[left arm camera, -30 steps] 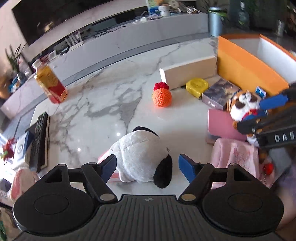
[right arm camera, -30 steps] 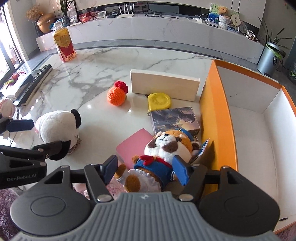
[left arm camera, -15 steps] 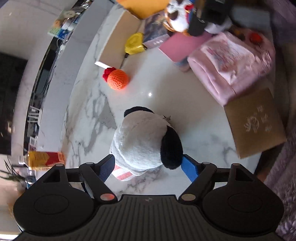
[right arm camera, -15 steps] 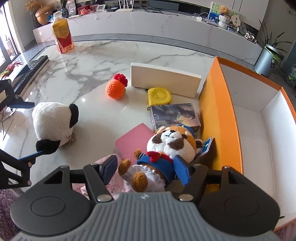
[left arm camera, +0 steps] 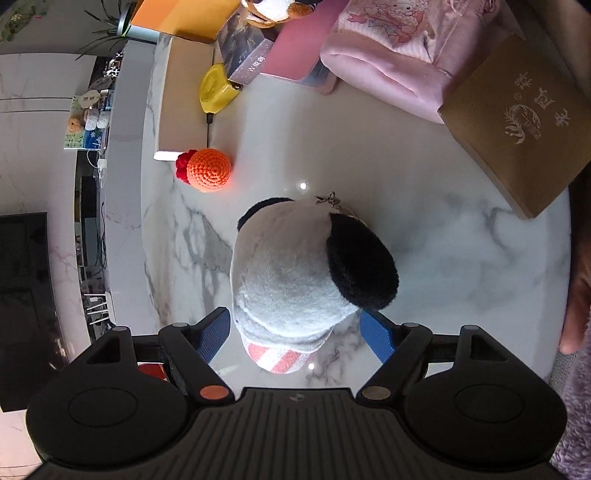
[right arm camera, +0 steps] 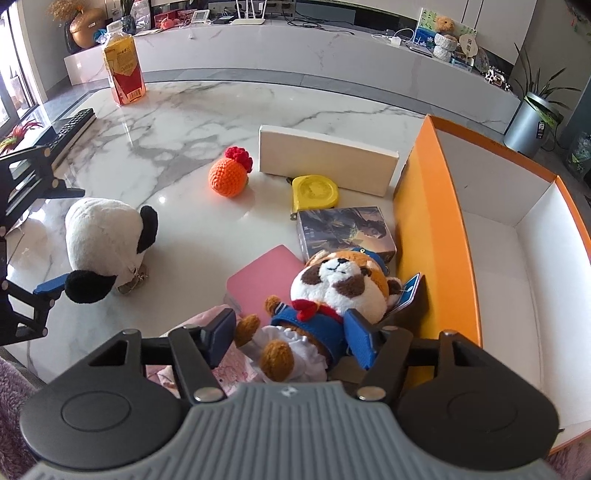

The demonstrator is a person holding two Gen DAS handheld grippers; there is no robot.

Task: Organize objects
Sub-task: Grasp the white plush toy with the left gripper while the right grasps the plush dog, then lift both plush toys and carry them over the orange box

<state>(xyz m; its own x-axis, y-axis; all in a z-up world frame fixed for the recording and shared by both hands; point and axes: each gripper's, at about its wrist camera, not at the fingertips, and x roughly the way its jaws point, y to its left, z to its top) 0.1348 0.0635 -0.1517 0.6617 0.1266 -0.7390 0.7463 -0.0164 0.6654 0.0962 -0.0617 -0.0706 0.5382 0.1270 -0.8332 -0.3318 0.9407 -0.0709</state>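
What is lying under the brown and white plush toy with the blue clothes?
The plush toy lies partly on a pink book and on pink cloth. A blue tag shows beside its head. What lies under its body is covered.

Sunlit marble table point(right arm camera: 229, 107), white sideboard point(right arm camera: 295, 48)

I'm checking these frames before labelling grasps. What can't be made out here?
- Left wrist view: the black-and-white plush hides whether the left claw touches it.
- Right wrist view: the right claw straddles the sailor plush; contact is unclear.
- Left wrist view: the top edge cuts off the orange box.
- Right wrist view: the bottle label is too small to read.
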